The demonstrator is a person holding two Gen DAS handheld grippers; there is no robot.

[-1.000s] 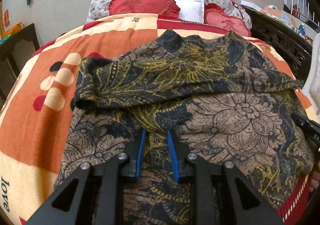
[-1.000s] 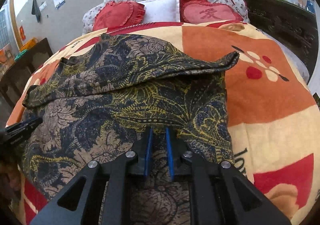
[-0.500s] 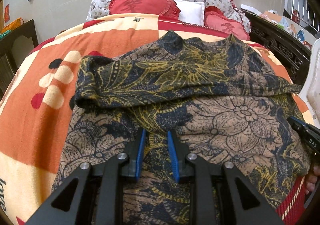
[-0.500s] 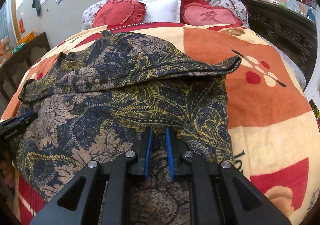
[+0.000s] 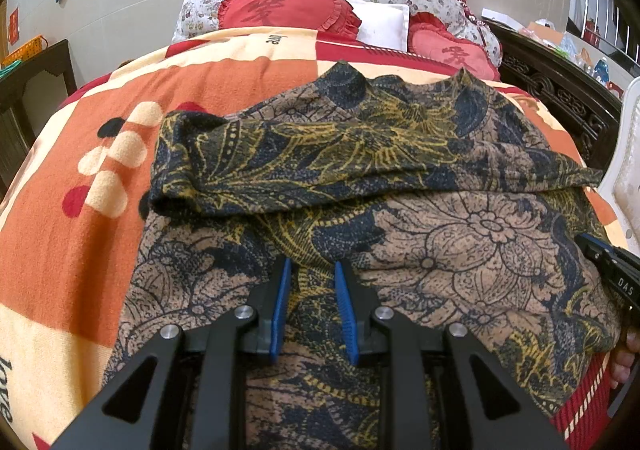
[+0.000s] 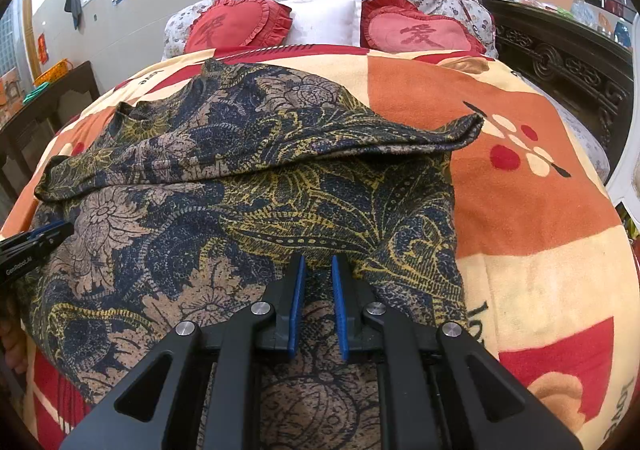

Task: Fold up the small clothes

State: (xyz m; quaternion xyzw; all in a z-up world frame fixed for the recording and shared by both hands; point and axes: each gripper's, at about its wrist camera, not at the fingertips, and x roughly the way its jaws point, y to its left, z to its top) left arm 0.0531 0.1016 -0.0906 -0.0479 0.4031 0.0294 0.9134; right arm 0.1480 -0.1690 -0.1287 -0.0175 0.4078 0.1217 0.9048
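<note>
Left claw (image 5: 310, 270) is being seen from its own camera with its blue pads narrowly parted and a ridge of patterned cloth bunched between them; the near hem of the garment (image 5: 400, 186) appears to be pinched, though the contact itself is partly hidden by the fabric. Ahead of the claw, the garment is lying spread on the blanket (image 5: 80, 250), with a band already folded across its far half. Off to the right of the claw, at the frame's edge, the right claw (image 5: 612, 274) is being glimpsed at the same hem. Beyond everything, red cushions (image 5: 280, 10) are resting against the headboard.

From the right wrist camera, the right claw (image 6: 318, 270) is being shown in the same state: pads a small gap apart, cloth gathered between them, so a grip on the hem is being judged likely. Forward of this claw, the folded band is ending in a pointed corner (image 6: 468, 130) up and to the right. Far to the left, the left claw (image 6: 36, 242) is just being caught at the edge of the picture.

For the step in hand, judged to be carrying the near hem forward over the folded band, both claws are best being lifted together and kept level, so that the hem is staying taut between them. Any slack is likely to be leaving a crooked crease. The grip is best being held firm until the hem is lying flat.
</note>
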